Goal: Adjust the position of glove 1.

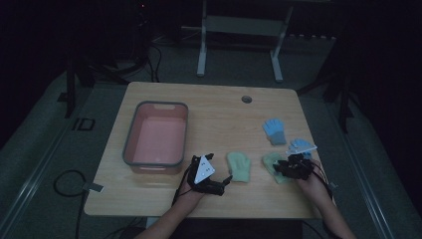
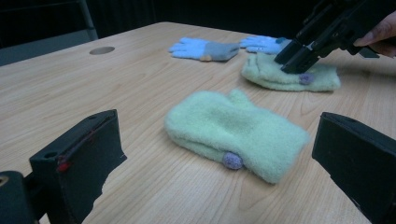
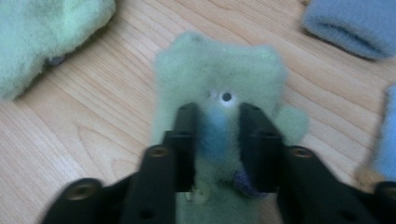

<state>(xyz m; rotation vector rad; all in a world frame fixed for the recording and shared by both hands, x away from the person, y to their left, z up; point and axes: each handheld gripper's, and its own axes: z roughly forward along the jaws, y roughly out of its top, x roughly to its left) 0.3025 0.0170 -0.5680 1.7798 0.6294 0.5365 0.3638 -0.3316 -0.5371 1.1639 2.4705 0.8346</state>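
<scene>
Right tool (image 3: 217,140) is down on the near green mitten (image 3: 219,88), jaws pinched in on a bunch of its fleece, grasping it flat against the bench (image 1: 219,114). Left tool (image 2: 219,154) sits released, jaws spread wide and nothing between them, hovering low just short of the second green mitten (image 2: 233,130), which lies loose on the wood beside the first. Farther out, two blue gloves (image 1: 274,130) rest near the right edge. Over on the left, well apart, stands a pink tub (image 1: 130,142) with a grey rim.
</scene>
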